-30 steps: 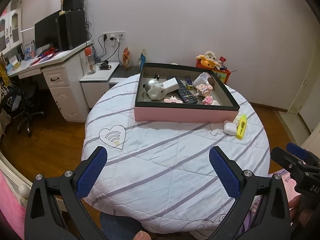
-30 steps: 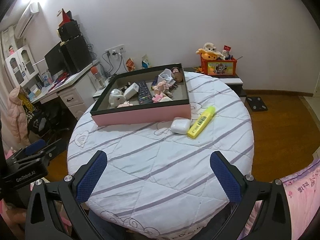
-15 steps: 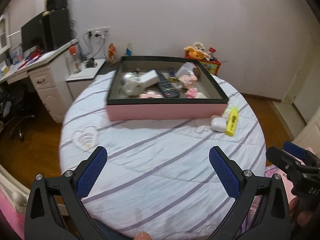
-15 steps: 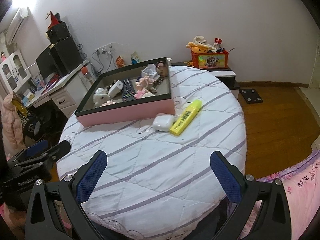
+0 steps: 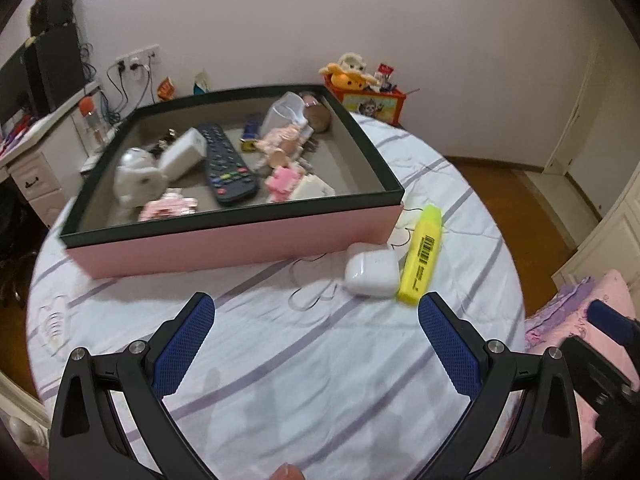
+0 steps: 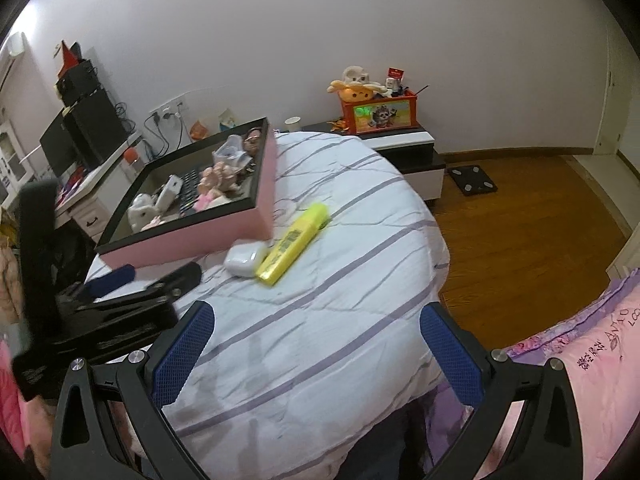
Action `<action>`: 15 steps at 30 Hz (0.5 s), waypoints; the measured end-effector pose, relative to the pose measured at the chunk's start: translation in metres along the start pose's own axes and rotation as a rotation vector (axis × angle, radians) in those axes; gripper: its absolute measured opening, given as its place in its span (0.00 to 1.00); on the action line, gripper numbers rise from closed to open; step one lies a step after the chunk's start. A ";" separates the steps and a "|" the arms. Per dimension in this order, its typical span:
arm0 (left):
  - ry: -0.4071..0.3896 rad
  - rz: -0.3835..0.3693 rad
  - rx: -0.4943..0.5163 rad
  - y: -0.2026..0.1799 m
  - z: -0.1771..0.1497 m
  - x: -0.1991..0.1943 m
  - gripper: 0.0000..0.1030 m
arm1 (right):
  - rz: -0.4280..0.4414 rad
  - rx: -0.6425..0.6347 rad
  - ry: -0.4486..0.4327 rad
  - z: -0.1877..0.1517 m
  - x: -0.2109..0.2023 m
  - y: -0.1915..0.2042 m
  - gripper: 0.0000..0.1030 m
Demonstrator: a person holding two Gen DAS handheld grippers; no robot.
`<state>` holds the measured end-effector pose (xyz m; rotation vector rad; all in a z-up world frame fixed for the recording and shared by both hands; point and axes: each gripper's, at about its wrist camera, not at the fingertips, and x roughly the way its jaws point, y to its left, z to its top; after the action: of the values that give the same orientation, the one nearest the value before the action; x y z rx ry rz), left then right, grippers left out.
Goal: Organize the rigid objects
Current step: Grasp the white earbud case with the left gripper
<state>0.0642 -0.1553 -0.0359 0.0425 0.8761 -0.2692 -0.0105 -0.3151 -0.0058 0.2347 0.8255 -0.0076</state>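
Both tools, left [image 5: 316, 338] and right [image 6: 316, 340], gape empty over bare quilt [image 5: 280, 360] before the pink box [image 5: 240, 236].

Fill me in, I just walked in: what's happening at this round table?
A person holds a gripper in each hand, tidying loose items. Both the left gripper and right gripper are open and empty above the striped quilted tablecloth. A white earbud case and yellow highlighter lie outside the pink box, which already holds a black remote and toys.
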 end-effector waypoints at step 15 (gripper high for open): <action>0.059 0.067 -0.045 -0.011 0.007 0.072 0.80 | 0.030 0.037 0.046 0.019 0.043 -0.035 1.00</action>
<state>0.1112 -0.1823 -0.0856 0.0380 0.9368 -0.1860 0.0288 -0.3495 -0.0316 0.2836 0.8682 0.0110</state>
